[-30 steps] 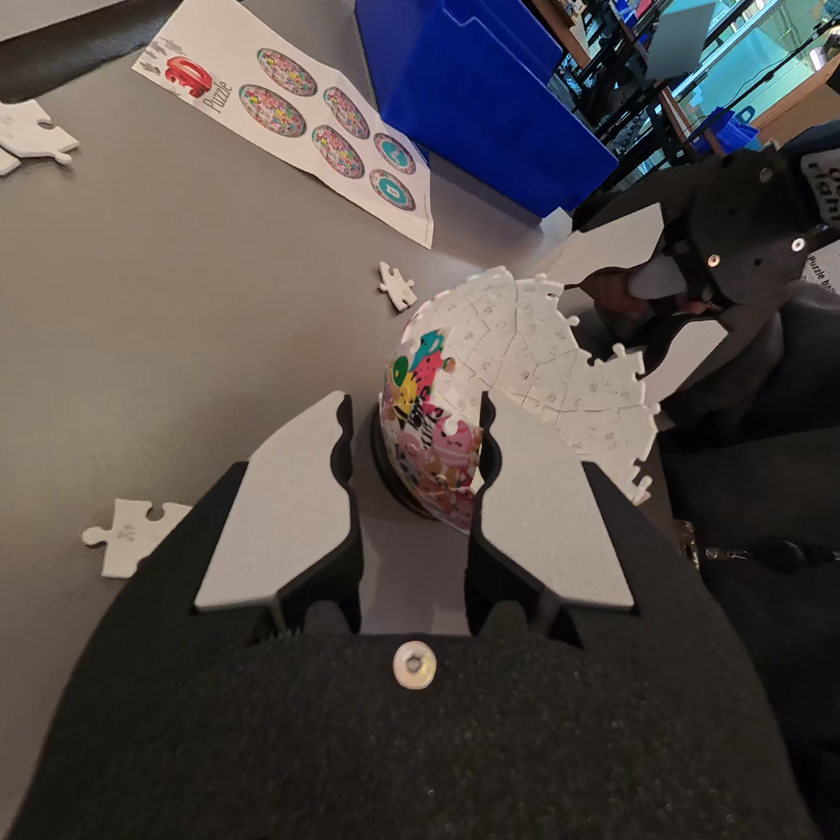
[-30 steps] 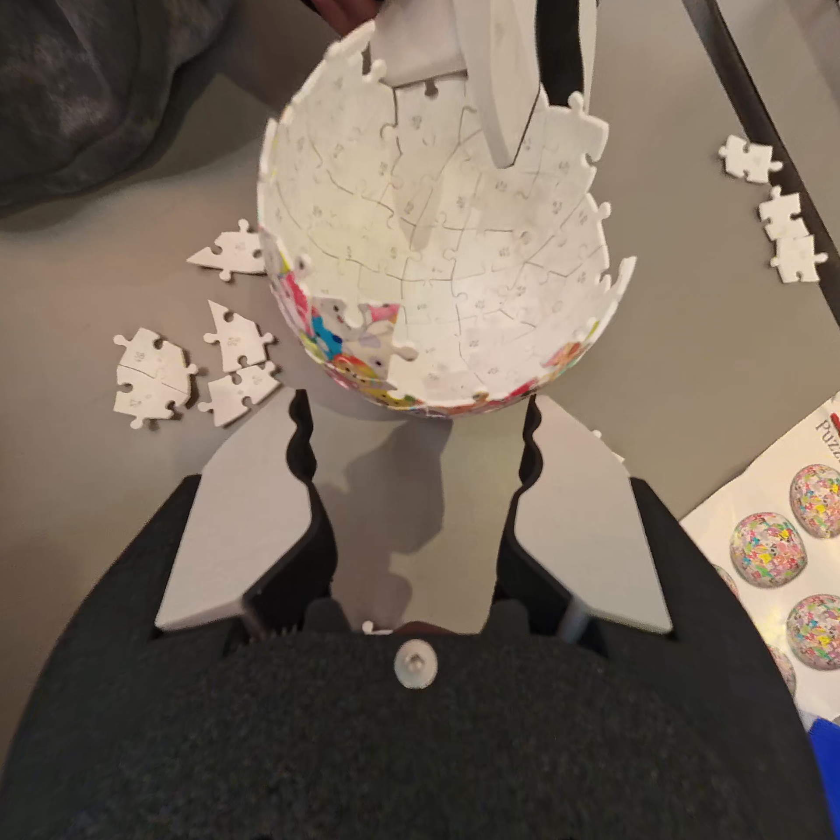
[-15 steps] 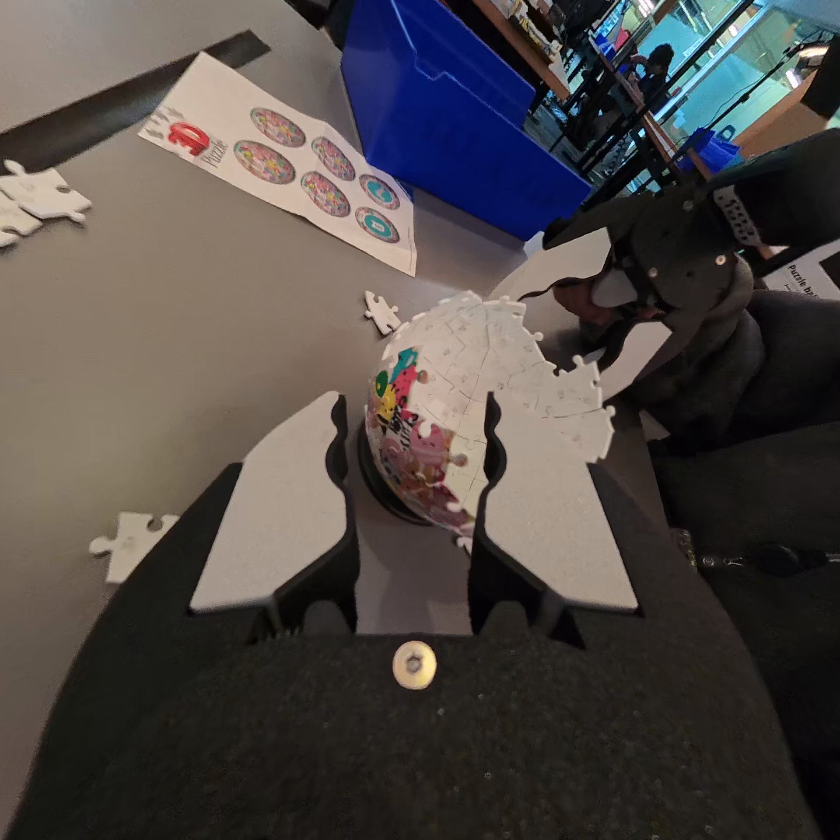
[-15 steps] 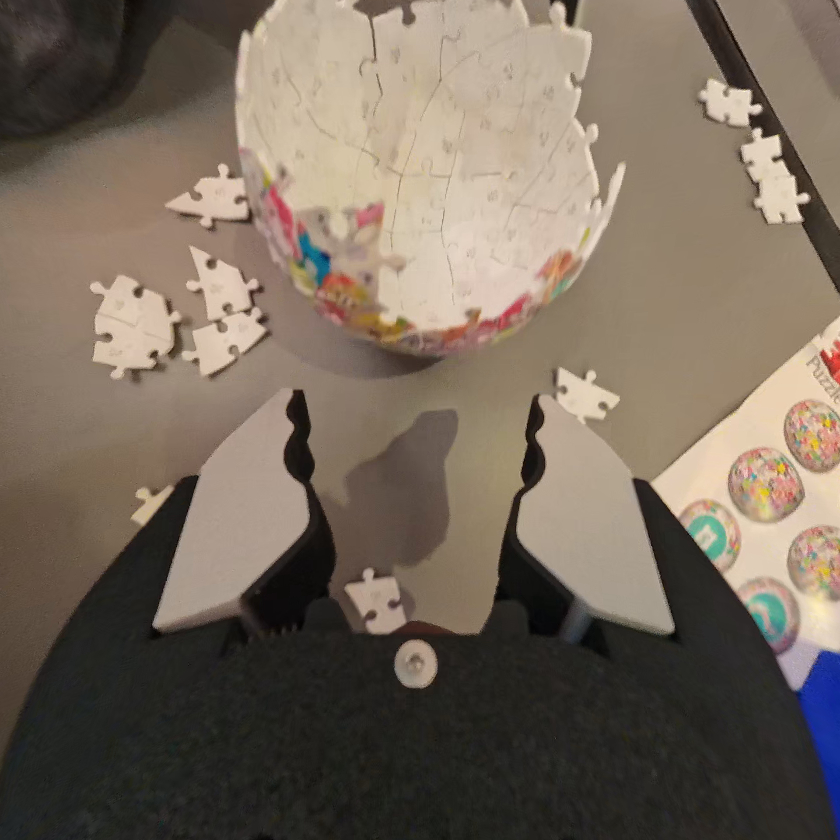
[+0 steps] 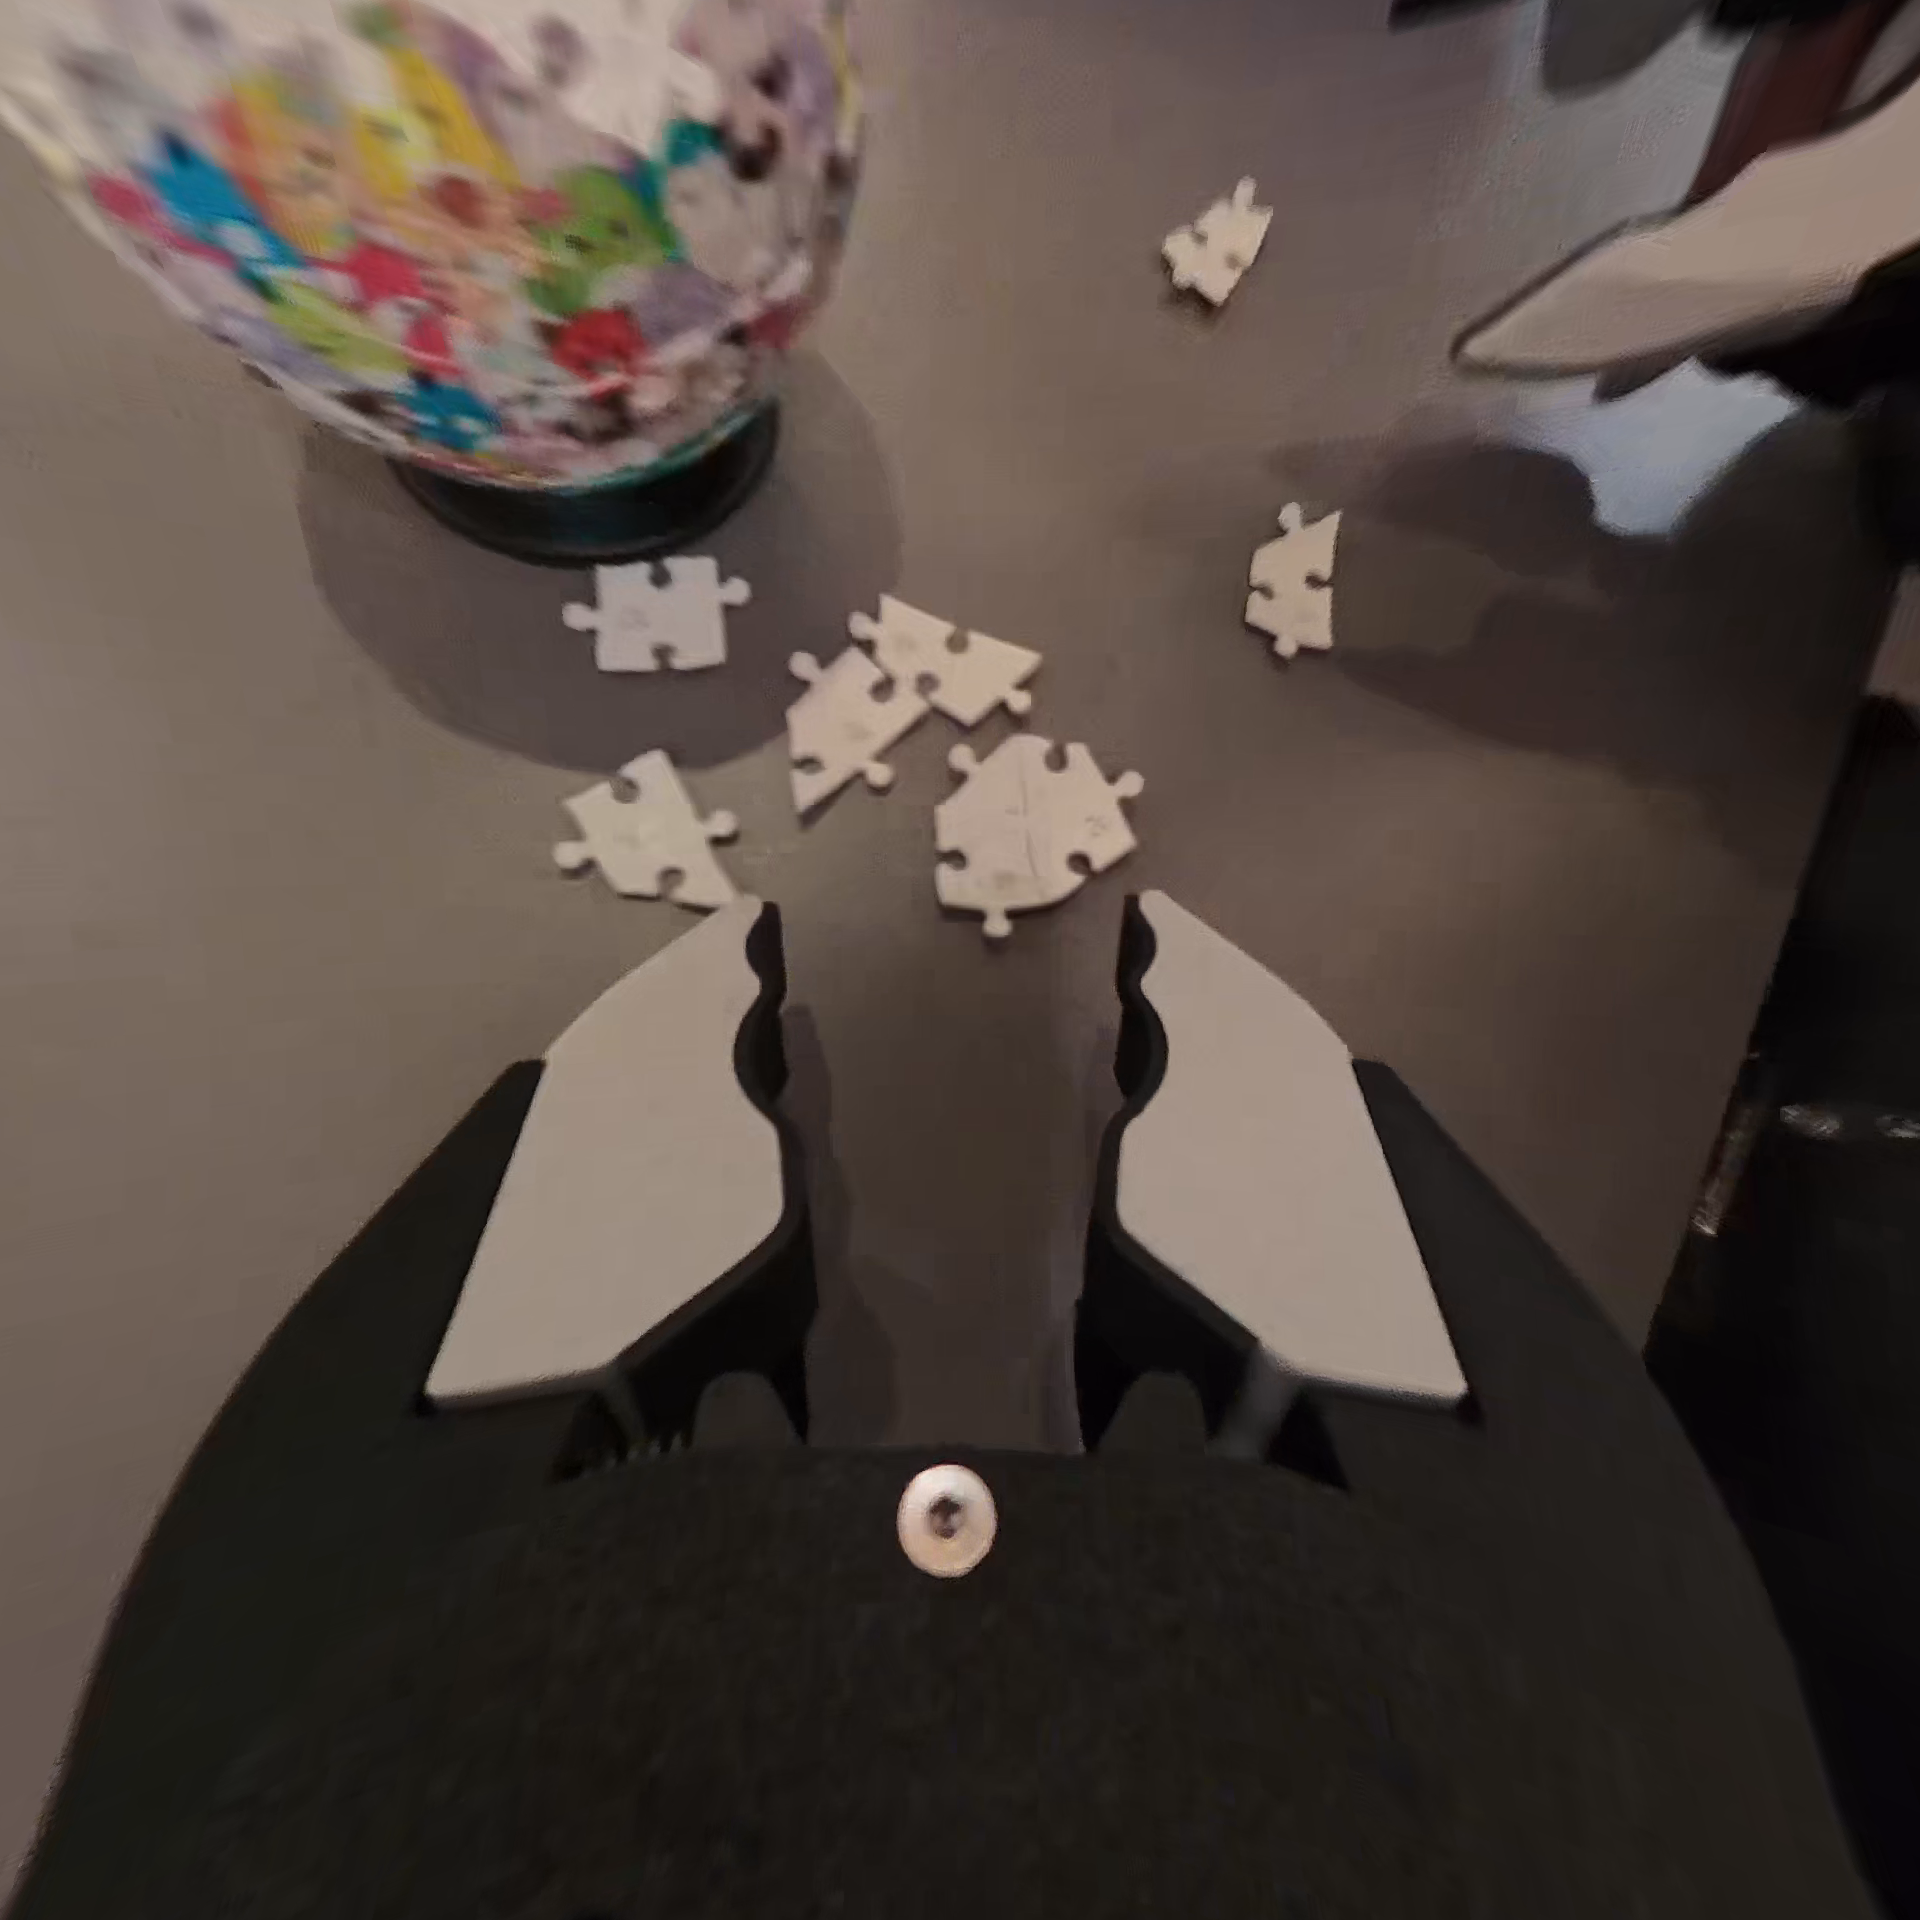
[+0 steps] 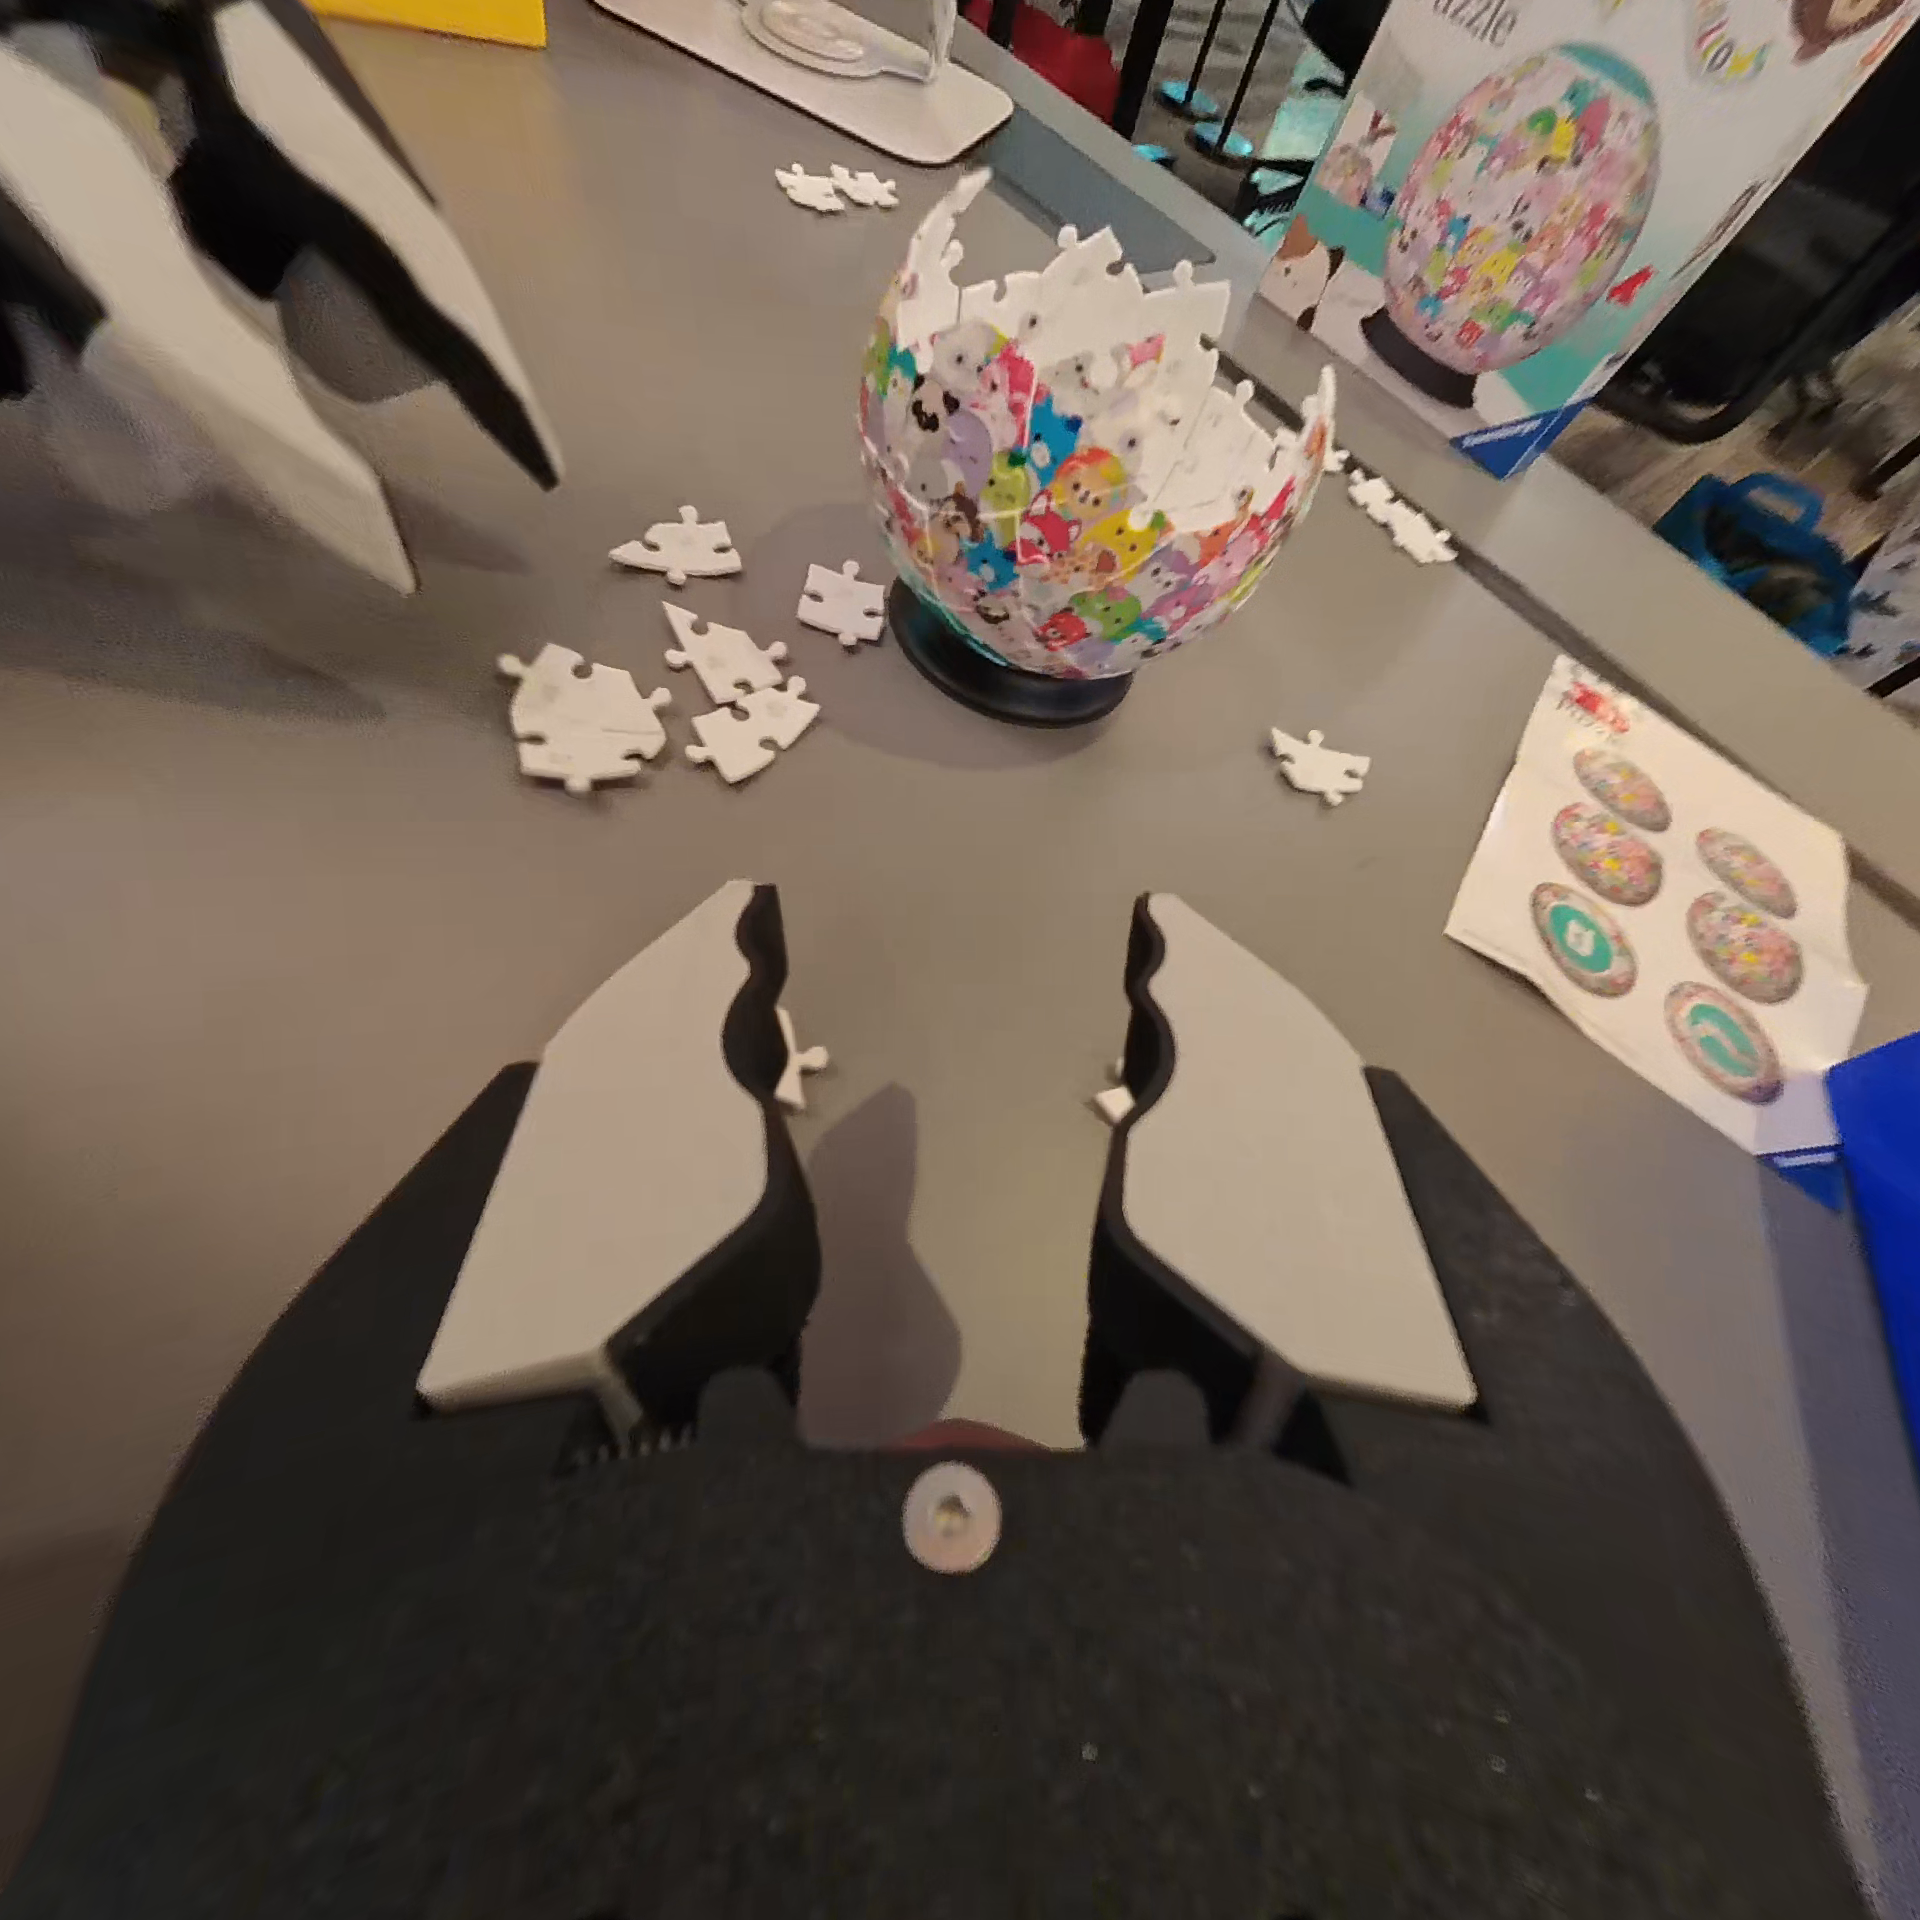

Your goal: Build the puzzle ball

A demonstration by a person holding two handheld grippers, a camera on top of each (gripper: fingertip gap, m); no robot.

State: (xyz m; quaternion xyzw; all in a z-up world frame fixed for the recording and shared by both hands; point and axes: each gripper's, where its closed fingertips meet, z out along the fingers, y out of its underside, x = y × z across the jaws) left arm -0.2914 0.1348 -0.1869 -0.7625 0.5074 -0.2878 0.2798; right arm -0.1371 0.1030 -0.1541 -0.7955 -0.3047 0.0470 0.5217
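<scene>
Both tongs are spread and hold nothing, the left gripper [image 5: 943, 912] above loose white pieces [image 5: 1029, 831] on the grey table [image 6: 935, 831], the right gripper [image 6: 951, 899] back from the half-built puzzle ball [image 6: 1081, 468] standing on its dark ring stand [image 6: 1003, 681] farther off

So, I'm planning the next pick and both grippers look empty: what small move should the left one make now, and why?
Probably lower the open left gripper onto the joined white pieces lying just ahead of its fingertips. The puzzle ball on its dark stand is still open at the top, and loose pieces lie face down beside it. The right gripper is also open and farther back.
</scene>
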